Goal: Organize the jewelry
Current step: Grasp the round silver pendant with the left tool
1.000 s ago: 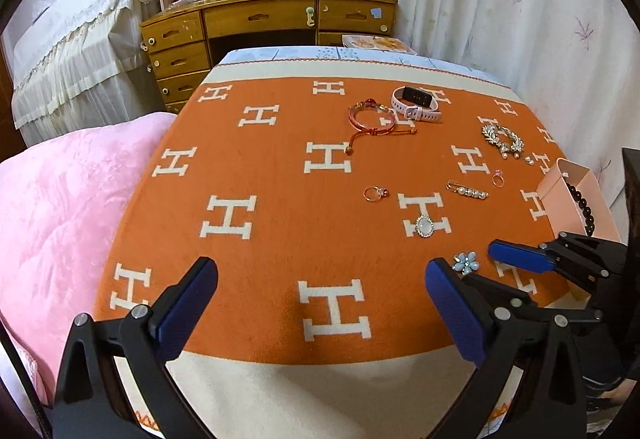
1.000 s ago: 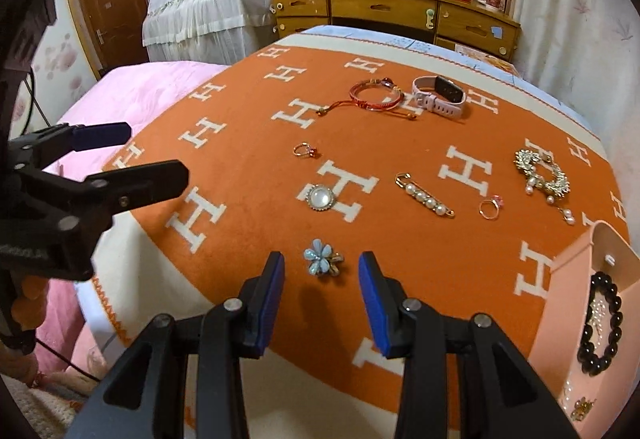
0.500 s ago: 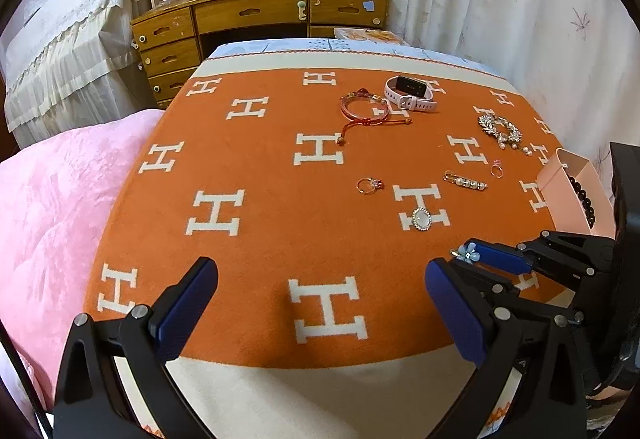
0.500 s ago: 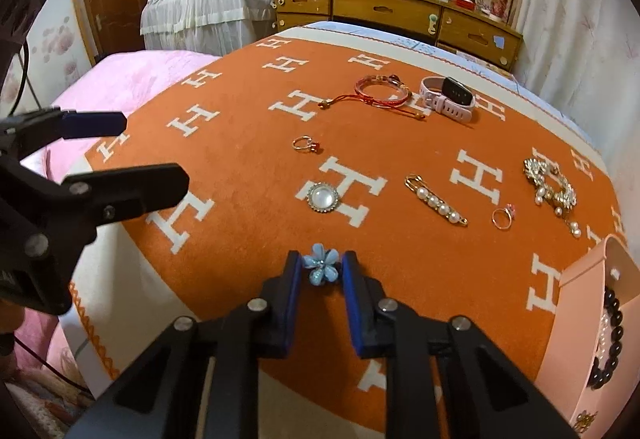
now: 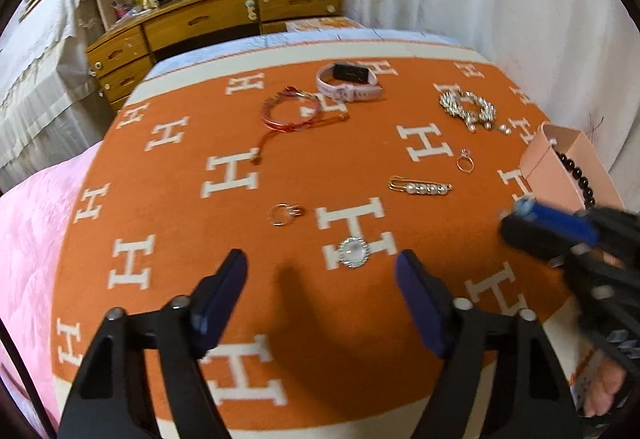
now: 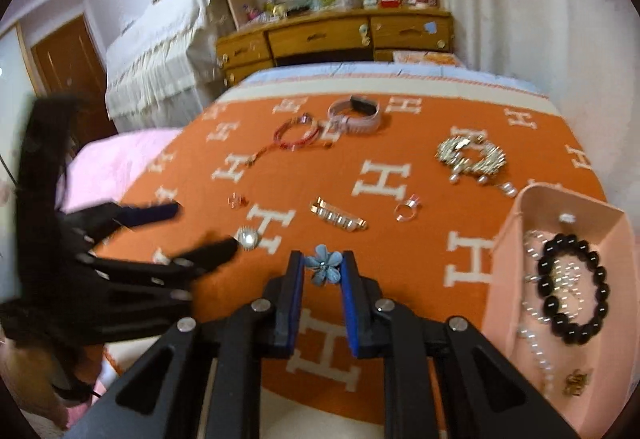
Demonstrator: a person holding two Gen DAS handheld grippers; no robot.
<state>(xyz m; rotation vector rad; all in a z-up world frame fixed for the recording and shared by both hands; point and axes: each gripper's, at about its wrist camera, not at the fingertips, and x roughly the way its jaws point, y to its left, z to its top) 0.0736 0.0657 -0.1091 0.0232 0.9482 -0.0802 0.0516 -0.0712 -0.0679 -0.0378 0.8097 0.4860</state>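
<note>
Blue petal-shaped flower brooch (image 6: 322, 266) between right hand-held gripper (image 6: 320, 269) pads.

Your right hand-held gripper (image 6: 322, 269) grips a blue flower brooch (image 6: 322, 267) between its blue pads, raised over the orange blanket (image 6: 400, 127) patterned with white H letters, while your left hand-held gripper (image 6: 202, 229), blurred at left with its jaws closing on nothing, has one fingertip just beside a round white brooch (image 6: 248, 238). On the blanket lie a red cord bracelet (image 6: 297, 134), a pink watch (image 6: 354, 115), a pearl pin (image 6: 338, 219), two rings (image 6: 407, 207) and a crystal-and-pearl brooch (image 6: 472, 157). At right, a pink box (image 6: 505, 271) holds a black bead bracelet (image 6: 573, 289) among silvery chains.
</note>
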